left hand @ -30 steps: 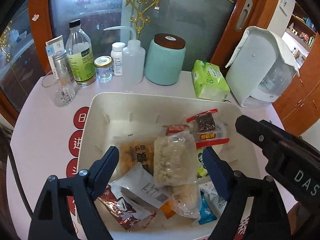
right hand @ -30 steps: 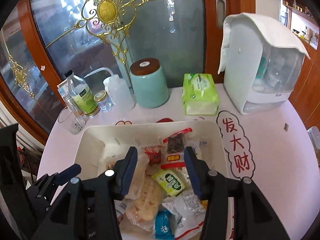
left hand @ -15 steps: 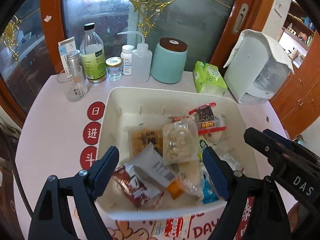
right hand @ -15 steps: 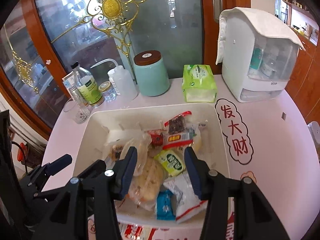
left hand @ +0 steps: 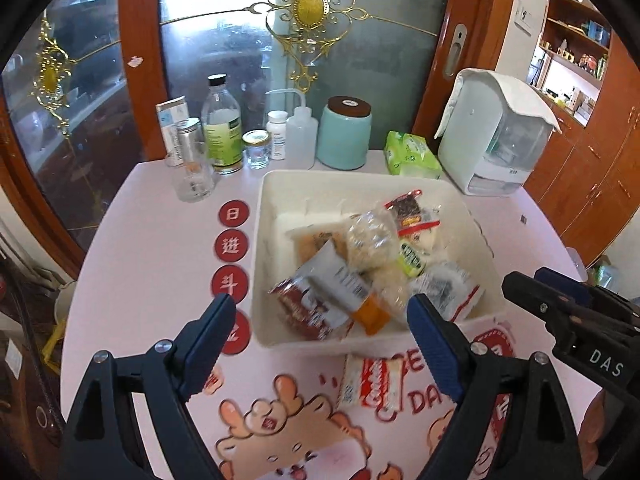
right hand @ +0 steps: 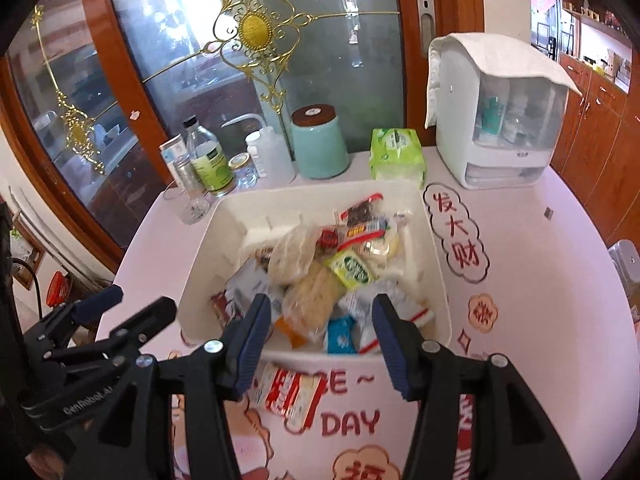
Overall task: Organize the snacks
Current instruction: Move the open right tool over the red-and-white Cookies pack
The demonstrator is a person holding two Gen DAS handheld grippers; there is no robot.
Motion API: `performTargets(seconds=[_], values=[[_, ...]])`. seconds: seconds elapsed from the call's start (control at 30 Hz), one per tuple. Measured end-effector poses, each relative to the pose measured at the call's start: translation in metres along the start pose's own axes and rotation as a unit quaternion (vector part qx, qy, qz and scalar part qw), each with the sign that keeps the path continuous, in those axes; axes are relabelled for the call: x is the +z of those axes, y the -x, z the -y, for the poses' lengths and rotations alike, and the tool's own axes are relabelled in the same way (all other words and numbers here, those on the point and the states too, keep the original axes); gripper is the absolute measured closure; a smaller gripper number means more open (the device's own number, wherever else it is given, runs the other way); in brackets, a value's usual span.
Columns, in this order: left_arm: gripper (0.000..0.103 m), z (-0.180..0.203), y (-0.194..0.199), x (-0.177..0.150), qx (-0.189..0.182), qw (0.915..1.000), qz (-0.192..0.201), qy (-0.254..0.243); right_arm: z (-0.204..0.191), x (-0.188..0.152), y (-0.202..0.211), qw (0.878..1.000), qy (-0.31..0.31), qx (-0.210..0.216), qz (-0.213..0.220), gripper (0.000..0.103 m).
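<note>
Left wrist: left gripper [left hand: 320,334] wide, empty, above bin [left hand: 360,184] | right gripper [right hand: 320,334] wide, empty, alongside

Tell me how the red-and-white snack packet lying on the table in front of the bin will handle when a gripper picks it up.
The packet looks like thin, flat film, so it will probably flex and sag if pinched at one edge. It lies flat on the tablecloth, so fingers may slide over it. It is probably light.
</note>
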State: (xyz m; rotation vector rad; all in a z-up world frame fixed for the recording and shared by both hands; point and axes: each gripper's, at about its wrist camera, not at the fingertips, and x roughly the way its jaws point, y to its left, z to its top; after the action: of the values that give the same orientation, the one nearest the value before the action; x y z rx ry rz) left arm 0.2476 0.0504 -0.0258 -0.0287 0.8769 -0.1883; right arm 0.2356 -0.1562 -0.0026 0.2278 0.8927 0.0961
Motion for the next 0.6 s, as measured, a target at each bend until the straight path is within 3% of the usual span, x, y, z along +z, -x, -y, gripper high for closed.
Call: performTargets(seconds=[0.23,0.37,0.6], values=[[0.013,-0.013,0.006,-0.043,0.026,0.9997,-0.001,0.002,-0.007,-0.042,-0.022,0.999,-0.012,0.014,-0.042,0.044],[0.013,-0.021,-0.006,-0.067,0.053,0.9985,-0.011,-0.002,-0.011,-0.066,-0.051,0.997,-0.034,0.009,-0.068,0.031],[0.013,-0.036,-0.032,-0.089,0.051,0.9976,-0.042,0.021,-0.019,-0.093,-0.113,0.992,-0.072,-0.019,-0.104,0.013]])
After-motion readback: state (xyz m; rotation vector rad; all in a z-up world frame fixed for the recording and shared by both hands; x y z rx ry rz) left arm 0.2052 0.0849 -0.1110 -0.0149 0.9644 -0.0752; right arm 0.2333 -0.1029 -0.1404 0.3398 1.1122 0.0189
